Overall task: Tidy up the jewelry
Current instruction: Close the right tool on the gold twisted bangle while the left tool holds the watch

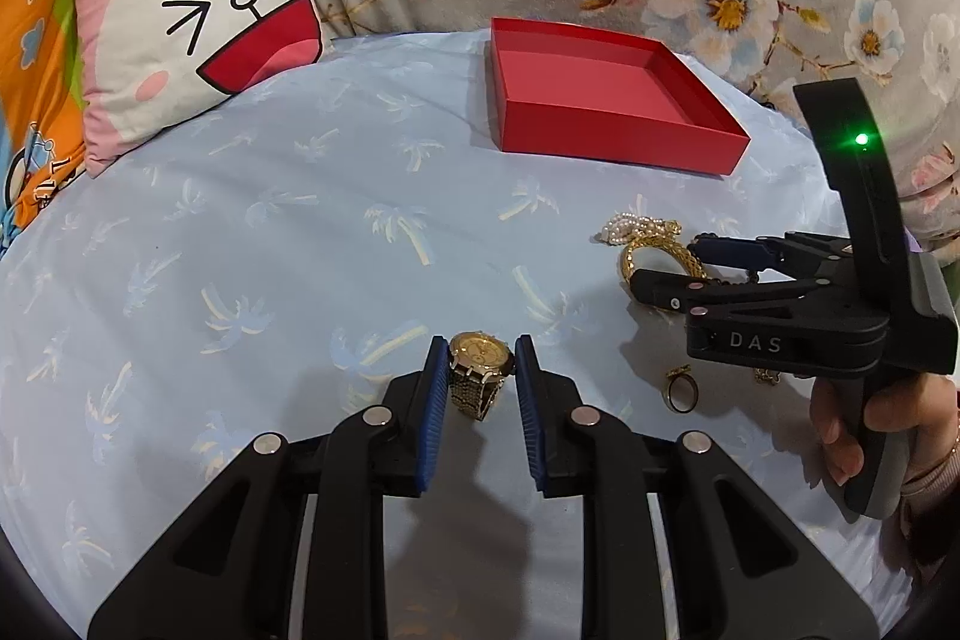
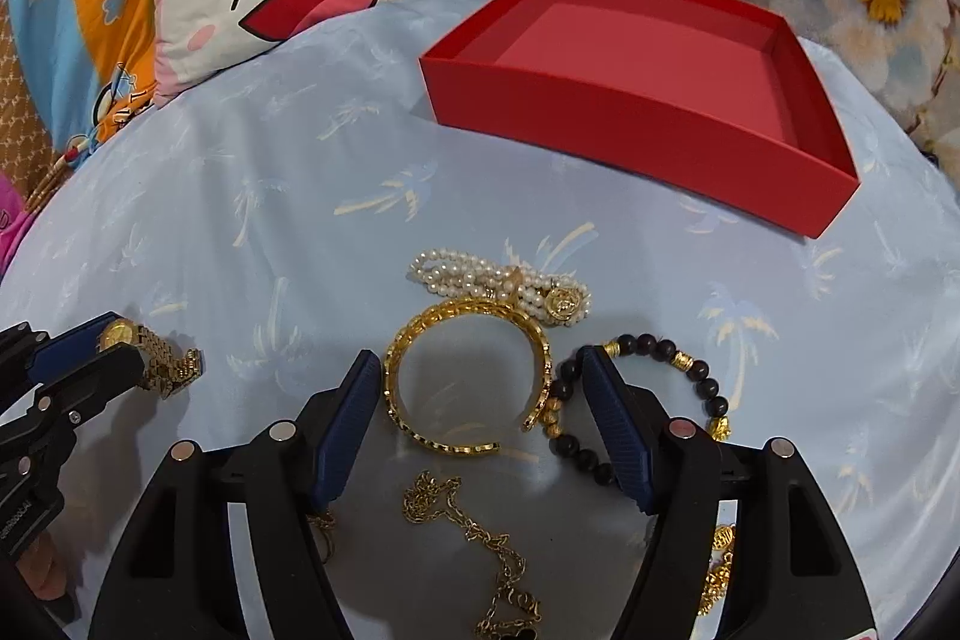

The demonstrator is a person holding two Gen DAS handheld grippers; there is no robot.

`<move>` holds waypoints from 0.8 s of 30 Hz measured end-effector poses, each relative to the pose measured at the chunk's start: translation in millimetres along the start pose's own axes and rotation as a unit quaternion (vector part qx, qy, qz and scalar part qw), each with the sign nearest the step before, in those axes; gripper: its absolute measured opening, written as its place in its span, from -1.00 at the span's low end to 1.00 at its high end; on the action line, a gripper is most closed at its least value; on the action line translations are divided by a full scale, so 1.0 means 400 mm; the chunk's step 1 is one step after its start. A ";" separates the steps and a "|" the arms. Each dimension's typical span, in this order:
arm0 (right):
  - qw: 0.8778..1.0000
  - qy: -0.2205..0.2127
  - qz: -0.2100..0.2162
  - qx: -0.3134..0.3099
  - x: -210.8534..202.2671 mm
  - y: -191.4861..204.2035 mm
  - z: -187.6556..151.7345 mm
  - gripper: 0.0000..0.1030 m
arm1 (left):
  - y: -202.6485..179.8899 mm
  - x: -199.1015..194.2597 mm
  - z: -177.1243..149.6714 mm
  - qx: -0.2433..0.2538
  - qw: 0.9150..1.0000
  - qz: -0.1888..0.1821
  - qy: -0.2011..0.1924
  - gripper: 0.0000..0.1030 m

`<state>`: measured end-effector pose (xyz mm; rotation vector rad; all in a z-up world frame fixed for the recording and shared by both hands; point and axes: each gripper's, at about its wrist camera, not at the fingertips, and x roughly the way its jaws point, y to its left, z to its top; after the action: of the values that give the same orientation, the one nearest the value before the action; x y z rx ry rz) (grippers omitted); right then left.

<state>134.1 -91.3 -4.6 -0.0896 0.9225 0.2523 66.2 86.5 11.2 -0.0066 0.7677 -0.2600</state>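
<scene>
Gold open cuff bangle [image 2: 468, 379] lies flat on the blue bed sheet [image 2: 300, 232] between the right tool's [image 2: 480, 412] parted pads, seemingly untouched; left tool [image 1: 480, 388] clamps the gold watch [image 1: 480, 367].

I count: one red box [image 2: 636, 130] at one o'clock; one watch [image 1: 480, 370]; three bracelets, gold [image 2: 468, 382], pearl [image 2: 480, 280], dark-beaded [image 2: 690, 388]; one chain [image 2: 480, 538]; one ring [image 1: 681, 388]; one pillow [image 1: 198, 28] at ten o'clock.
</scene>
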 end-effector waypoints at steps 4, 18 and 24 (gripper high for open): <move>1.000 -0.006 -0.001 -0.012 0.004 0.002 -0.004 0.27 | 0.002 0.006 -0.002 -0.002 1.000 0.000 0.004 -0.58; 0.999 -0.008 0.035 0.008 -0.057 -0.018 -0.007 -0.76 | -0.012 0.013 -0.003 0.006 1.000 0.000 0.004 -0.58; 1.000 -0.014 0.011 0.004 -0.058 -0.036 -0.037 0.01 | -0.016 0.012 -0.004 0.010 1.000 0.003 0.004 -0.58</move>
<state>113.0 -111.9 4.5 -0.0685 0.8973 0.2693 66.9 79.3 7.2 0.0165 0.7731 -0.2620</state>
